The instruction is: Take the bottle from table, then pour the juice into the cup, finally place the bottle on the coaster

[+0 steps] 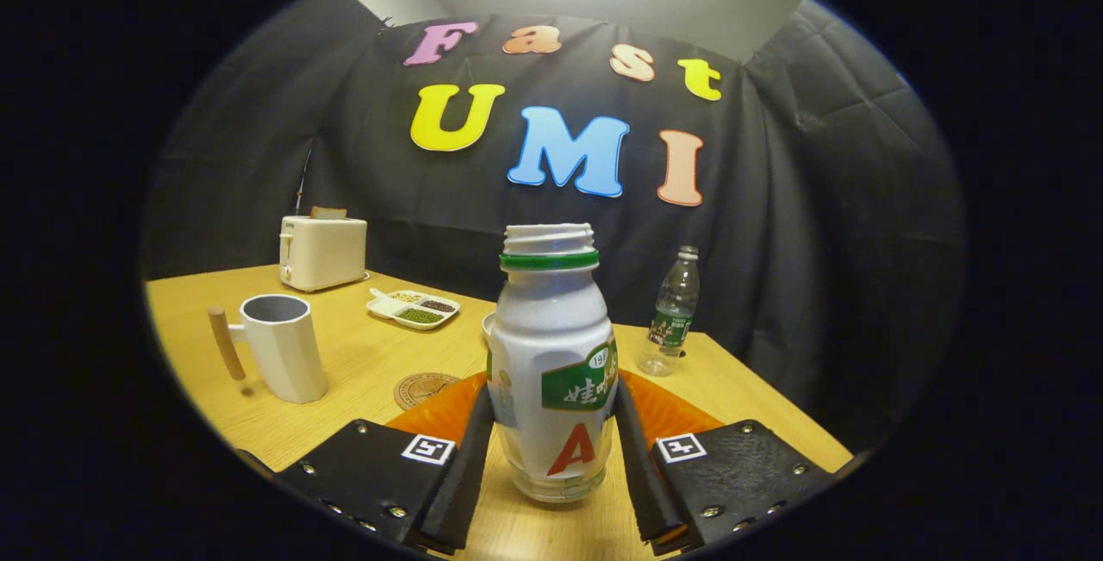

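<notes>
The claw [551,449] is seen held low and roughly level over the wooden surface [362,354], its two fingers reaching forward and angling slightly inward; the hand that carries it cannot be made out. The fingers are parted about as wide as the bottle [551,354], which stands upright between them; each finger lies along a side of the bottle's lower body and appears to touch it, so the claw is taken to be closed upon the bottle, though how firmly cannot be told. The bottle is white with a green collar ring, its threaded neck uncapped, a green-and-white label wrapped around its middle; its clear base seems to rest on the surface, though whether it is lifted slightly cannot be judged.

An orange mat [448,410] is seen behind the bottle, spreading to both sides of it; a round brown coaster [422,389] lies just beside the mat's left edge, beyond the left finger. A white faceted cup [284,354] with a wooden handle stands upright further left, apart from the coaster. Behind it, a white toaster [323,251] is set near the booth wall; a divided white tray [414,308] holding small grains or seeds lies between the toaster and the bottle. A clear plastic water bottle [672,315] stands upright beyond the right finger, near the surface's far edge.
</notes>
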`<state>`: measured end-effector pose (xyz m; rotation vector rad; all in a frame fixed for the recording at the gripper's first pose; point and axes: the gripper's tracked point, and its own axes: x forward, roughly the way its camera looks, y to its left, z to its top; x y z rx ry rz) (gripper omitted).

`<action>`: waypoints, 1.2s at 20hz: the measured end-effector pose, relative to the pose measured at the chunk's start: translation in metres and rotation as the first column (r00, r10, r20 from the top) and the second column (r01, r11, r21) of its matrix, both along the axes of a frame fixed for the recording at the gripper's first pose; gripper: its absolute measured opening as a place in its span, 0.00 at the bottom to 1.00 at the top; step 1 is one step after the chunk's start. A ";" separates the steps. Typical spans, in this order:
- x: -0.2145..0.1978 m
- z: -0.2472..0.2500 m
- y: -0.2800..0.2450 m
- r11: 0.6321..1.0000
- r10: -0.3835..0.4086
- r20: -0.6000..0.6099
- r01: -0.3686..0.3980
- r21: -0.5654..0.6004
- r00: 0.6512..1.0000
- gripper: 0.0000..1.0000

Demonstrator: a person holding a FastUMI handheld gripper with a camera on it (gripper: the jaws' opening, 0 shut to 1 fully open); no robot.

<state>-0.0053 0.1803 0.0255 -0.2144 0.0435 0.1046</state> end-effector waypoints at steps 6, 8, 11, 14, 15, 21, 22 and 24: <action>0.006 0.029 0.026 0.971 -0.002 0.061 0.017 -0.238 0.998 0.70; 0.009 0.038 0.036 0.949 0.004 0.088 0.024 -0.315 0.996 0.70; 0.012 0.049 0.053 0.900 0.022 0.127 0.036 -0.434 0.992 0.70; 0.013 0.055 0.073 0.851 0.057 0.152 0.031 -0.525 0.987 0.70; 0.014 0.054 0.080 0.841 0.070 0.151 0.023 -0.541 0.986 0.70; 0.018 0.050 0.109 0.735 0.118 0.166 0.027 -0.678 0.979 0.70; 0.017 0.047 0.112 0.715 0.123 0.166 0.029 -0.698 0.978 0.70; 0.017 0.043 0.116 0.678 0.129 0.167 0.036 -0.734 0.978 0.70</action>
